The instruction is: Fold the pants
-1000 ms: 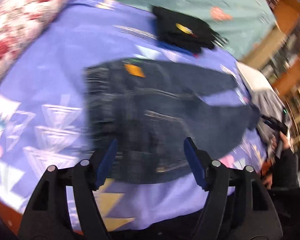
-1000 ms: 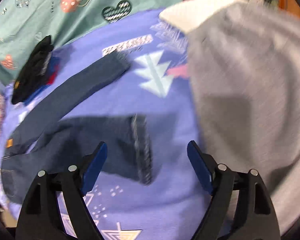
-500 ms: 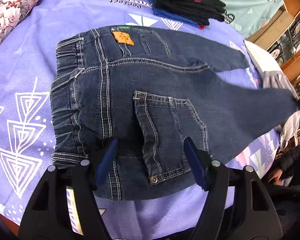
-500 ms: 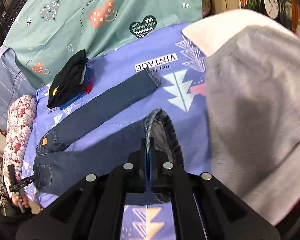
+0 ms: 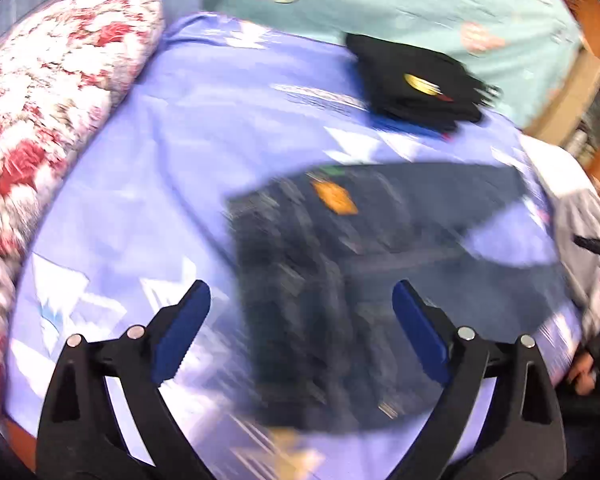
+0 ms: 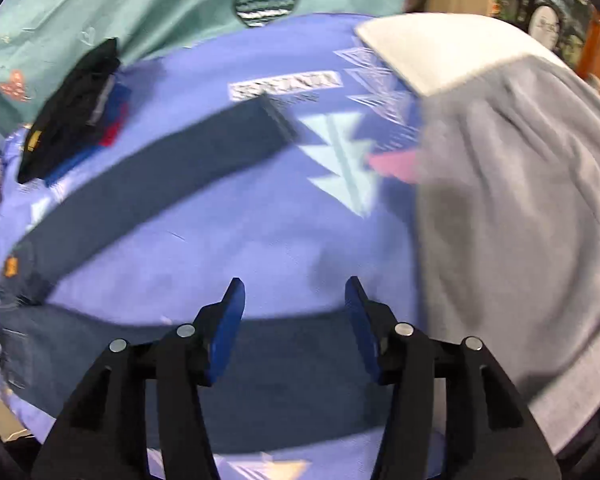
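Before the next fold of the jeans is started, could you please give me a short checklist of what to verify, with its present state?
1. Jeans lie spread on the purple sheet, legs apart: ok.
2. Left gripper holds nothing, jaws opening above the waist end: ok.
3. Right gripper holds nothing, jaws opening over the near leg: ok.
4. Far leg lies straight and flat: ok.
5. Folded black stack sits clear of the jeans: ok.
6. Grey garment is clear of the near leg's cuff: cannot tell; the cuff is hidden behind the right gripper.
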`<state>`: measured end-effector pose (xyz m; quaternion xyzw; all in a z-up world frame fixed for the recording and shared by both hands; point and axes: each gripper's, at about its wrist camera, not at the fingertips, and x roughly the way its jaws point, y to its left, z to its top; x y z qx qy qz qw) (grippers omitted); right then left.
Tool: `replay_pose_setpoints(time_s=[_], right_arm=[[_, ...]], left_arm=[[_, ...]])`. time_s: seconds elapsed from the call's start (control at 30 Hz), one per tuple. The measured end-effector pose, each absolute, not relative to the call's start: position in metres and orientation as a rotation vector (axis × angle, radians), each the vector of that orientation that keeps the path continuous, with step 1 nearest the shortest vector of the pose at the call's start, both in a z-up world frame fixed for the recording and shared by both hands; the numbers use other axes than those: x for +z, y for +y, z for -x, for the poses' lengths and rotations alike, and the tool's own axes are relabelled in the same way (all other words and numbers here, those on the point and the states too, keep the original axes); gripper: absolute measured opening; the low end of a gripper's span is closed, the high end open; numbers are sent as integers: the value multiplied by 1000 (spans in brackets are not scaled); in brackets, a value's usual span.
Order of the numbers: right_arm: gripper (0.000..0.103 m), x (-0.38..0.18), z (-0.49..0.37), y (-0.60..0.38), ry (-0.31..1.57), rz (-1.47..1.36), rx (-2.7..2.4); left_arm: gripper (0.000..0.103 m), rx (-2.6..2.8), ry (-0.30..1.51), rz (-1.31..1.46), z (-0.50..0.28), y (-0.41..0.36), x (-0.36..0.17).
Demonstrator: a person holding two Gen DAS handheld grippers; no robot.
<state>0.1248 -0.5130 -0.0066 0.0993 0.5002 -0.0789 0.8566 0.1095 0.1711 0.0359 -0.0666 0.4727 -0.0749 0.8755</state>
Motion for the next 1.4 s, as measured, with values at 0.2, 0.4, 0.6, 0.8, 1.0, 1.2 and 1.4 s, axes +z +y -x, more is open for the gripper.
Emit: replay_pose_setpoints(time_s=[0.2,0.4,0.6,0.8,1.0,1.2,1.4], right_arm=[[53,-19,-156,-476,1057,-221,-91],[53,-42,-163,-463,1099,-189,-69],[53,-55,-162,-462,1108,-222,-49],[53,-62,-157,-446,1120,-196,-16],[53,-59,-149,-442,1117,-186,-17],[53,-58,-148,-444,1105,-219,-19],[53,-61,-147,-432,1118,-178,-8]], left_arm=[[88,-144,1131,210,-195,187,-28],[72,-299,1187,284,-210,165,-35],[72,-182,1218,288,-216,184,-44],[73,-269,1232,346,-222,186,-57],[74,-394,1151,460,-223,187,-40],[74,-462,1219,533,-242,182,-69],[73,-487,1164,611,-264,169,-75]])
